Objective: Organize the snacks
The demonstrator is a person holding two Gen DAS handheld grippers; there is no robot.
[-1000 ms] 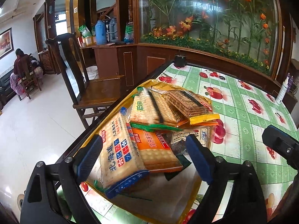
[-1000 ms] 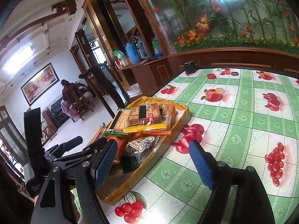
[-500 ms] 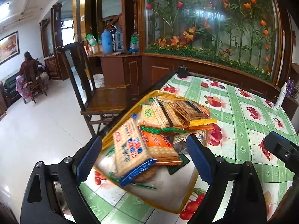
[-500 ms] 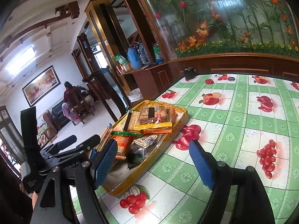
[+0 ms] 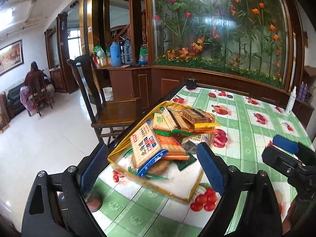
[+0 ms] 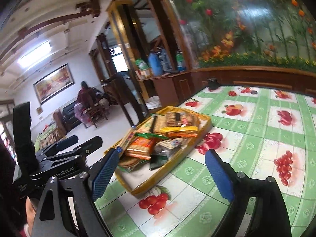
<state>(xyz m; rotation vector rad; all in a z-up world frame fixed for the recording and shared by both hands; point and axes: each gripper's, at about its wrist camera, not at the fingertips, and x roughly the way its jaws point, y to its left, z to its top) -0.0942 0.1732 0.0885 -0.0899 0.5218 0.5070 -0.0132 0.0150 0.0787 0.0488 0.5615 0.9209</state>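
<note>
At the far left of the left wrist view, a person (image 5: 34, 83) sits on a chair in the next room, back turned. Closer stands a dark wooden chair (image 5: 110, 108) just beside the edge of the worktop (image 5: 256, 130), which carries a green and white cloth with fruit pictures.

The left tongs (image 5: 152, 165) are spread wide and hold nothing; their blue pads stand on both sides of the near end of a shallow yellow tray (image 5: 158, 185), above it and not touching. The tray lies at the left edge of the worktop. Inside it the snack packets (image 5: 169, 134) are heaped together: a cracker pack with a blue end (image 5: 146, 146) lies on top at the near side, an orange pack (image 5: 173, 146) is next to it, and packs with yellow edges (image 5: 197, 118) lie at the far side. The near part of the tray floor is bare.

To the right, the right tongs (image 6: 164, 171) are opening, with nothing between the pads. In the right wrist view they point at the worktop just right of the tray. A white spray bottle (image 5: 292, 100) stands at the far right edge.
</note>
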